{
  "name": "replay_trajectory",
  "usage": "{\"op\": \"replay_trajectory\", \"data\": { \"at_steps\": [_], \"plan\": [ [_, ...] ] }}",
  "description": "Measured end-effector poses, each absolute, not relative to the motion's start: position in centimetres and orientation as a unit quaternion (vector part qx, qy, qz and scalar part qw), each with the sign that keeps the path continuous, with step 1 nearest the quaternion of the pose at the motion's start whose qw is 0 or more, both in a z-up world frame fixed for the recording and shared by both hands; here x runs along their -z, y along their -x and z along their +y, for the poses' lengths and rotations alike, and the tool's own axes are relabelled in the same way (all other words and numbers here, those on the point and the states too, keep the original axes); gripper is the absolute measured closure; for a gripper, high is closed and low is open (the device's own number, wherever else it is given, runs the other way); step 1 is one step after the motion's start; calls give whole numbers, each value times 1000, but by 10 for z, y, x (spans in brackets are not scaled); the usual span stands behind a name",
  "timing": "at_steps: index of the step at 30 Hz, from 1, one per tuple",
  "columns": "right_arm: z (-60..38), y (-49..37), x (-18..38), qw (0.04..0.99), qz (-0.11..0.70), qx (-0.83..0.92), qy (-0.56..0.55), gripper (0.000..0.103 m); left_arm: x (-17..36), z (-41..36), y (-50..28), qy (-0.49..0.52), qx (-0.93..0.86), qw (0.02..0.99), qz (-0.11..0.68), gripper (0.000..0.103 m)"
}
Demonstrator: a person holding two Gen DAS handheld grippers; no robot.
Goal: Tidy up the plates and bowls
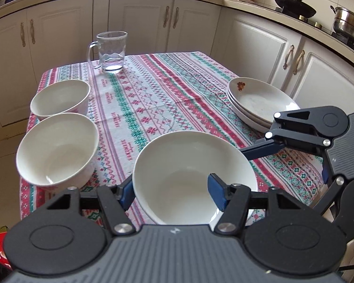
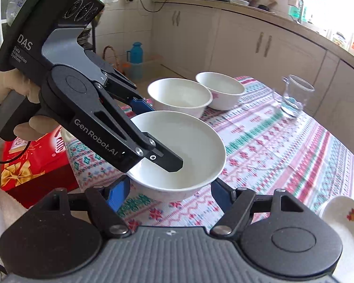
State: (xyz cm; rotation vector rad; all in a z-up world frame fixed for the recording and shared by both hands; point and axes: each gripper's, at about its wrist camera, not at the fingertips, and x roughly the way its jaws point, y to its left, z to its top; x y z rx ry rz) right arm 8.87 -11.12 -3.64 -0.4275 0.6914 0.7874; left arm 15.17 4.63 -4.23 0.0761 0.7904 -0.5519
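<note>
Left gripper (image 1: 171, 194) jaws are pinching the near wall of a white bowl (image 1: 191, 165), 1 finger inside, 1 outside. Right gripper (image 2: 170, 189) jaws are straddling the same bowl, spread; contact unclear. Behind it 2 more bowls (image 1: 59, 99) are sitting on the desk (image 1: 153, 99), stacked plates (image 1: 259, 103) right, glass mug (image 1: 111, 52) farthest.

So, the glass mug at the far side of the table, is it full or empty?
Nearly empty. The glass mug stands upright on the tablecloth, with only a shallow layer of clear liquid at its bottom in both views.
</note>
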Motion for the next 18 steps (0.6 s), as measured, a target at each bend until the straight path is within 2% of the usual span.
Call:
{"op": "replay_trajectory", "data": {
  "at_steps": [18],
  "plan": [
    [-148, -91, 42, 860, 348, -326, 183, 24, 46, 8, -165, -48, 302, 875, 375, 41]
  ]
}}
